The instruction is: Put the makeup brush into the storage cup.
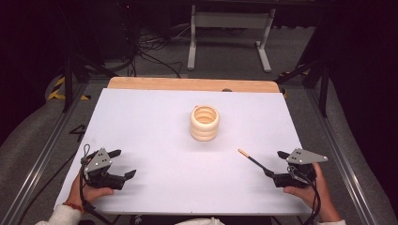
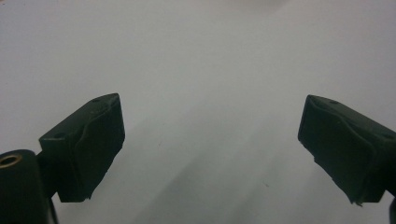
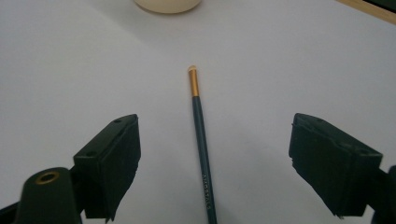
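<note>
A dark green pencil (image 1: 251,159) with a gold ferrule and a pale eraser tip lies flat on the white table top (image 1: 155,136), its eraser end toward a cream ribbed cup (image 1: 204,123) that stands upright at the table's middle. My right gripper (image 1: 274,163) is low at the front right and open. In the right gripper view the pencil (image 3: 200,126) runs between the jaws of my right gripper (image 3: 215,158), with neither pad touching it, and the cup's base (image 3: 167,4) is at the top edge. My left gripper (image 1: 125,163) rests open at the front left; nothing lies between the jaws of my left gripper (image 2: 210,149).
A strip of bare wood (image 1: 192,84) borders the table's far edge. Beyond it on the floor stand a white frame (image 1: 230,33) and loose cables (image 1: 150,51). Metal rails (image 1: 42,154) run along both sides of the table.
</note>
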Demonstrator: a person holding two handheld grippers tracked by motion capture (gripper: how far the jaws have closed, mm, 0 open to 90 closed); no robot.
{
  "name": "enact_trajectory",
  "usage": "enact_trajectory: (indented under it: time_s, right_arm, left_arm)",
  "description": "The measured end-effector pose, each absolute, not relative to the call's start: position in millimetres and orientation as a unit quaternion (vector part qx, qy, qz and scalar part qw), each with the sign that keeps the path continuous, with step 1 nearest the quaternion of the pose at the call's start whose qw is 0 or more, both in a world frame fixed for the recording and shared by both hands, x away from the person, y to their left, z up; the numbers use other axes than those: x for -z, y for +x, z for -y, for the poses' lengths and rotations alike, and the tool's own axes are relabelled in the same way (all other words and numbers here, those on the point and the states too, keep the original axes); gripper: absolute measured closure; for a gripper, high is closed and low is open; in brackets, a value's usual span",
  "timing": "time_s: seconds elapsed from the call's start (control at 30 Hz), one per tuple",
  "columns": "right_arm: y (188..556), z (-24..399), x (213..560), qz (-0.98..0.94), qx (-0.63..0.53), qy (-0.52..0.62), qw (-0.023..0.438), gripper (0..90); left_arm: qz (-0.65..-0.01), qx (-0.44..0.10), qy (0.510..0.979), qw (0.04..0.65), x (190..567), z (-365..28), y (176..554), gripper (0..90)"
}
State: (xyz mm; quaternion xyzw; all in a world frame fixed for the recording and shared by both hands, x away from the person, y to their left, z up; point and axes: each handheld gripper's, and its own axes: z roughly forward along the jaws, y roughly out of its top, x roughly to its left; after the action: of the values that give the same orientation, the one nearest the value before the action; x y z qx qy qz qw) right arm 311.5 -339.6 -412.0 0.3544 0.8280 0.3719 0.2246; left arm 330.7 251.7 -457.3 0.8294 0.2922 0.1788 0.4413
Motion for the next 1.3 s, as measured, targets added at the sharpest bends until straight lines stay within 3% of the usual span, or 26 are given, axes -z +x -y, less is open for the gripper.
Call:
enact_trajectory:
  time_s: [0.23,1.3]
  right_arm:
    - [326.2,333.8,408.0,-0.845,-0.351,0.352,0.198,17.6]
    - [345.8,312.0,409.1,-0.872,-0.31,0.33,0.186,22.3]
  left_arm:
    - [-0.291,-0.178,0.829,0.442,457.8,-253.0,331.6,8.5]
    - [-0.287,-0.183,0.833,0.436,458.5,-254.1,331.9,9.3]
